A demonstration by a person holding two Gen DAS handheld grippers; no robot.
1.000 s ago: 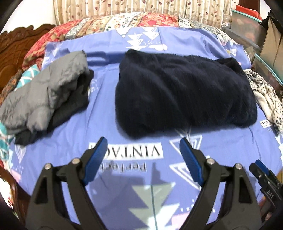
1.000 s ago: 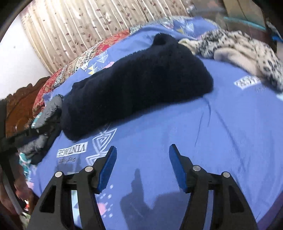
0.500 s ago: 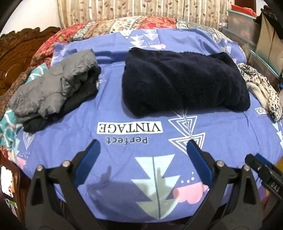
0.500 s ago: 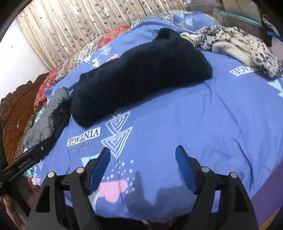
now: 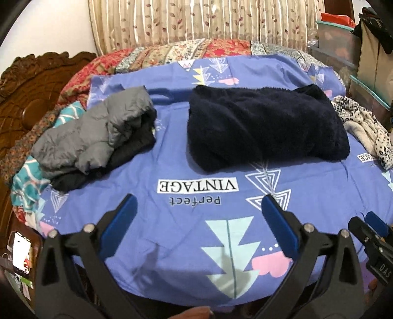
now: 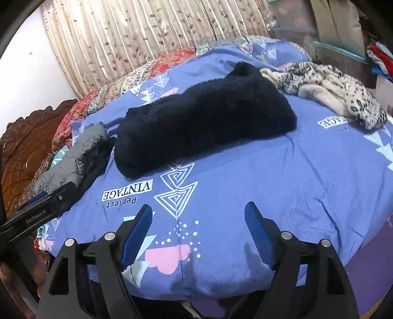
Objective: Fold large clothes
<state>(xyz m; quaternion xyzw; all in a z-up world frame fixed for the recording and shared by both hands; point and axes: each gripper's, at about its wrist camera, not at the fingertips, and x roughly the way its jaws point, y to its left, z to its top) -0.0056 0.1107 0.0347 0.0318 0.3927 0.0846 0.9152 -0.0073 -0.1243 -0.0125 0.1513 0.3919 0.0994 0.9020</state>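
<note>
My left gripper (image 5: 199,216) hangs over the near edge of the bed with its blue pads spread wide, holding nothing and touching nothing. My right gripper (image 6: 197,220) stands the same way: jaws wide apart, empty, clear of the cloth below.

Directly beneath both lies the blue printed sheet (image 5: 196,245), bare near the edge except for its lettering and triangle motifs. Farther out, at the middle of the bed, sits the dark navy fleece garment (image 5: 265,130), gathered into a compact rectangular bundle; I judge it folded, though the pile is so dark that I cannot make out individual layers or edges. It lies well apart from both grippers.

To its left rests the grey puffer jacket (image 5: 93,139), rumpled over a black garment (image 5: 127,152); this pile looks unfolded. To the right of the fleece, just beside it, lies the leopard-print fleece (image 6: 326,90), loosely heaped and also unfolded.

Progress, as I judge it: one piece finished, at least two large pieces left, and neither gripper yet committed to the next. The floral curtain (image 5: 196,22) and carved wooden headboard (image 5: 32,81) close the scene.
</note>
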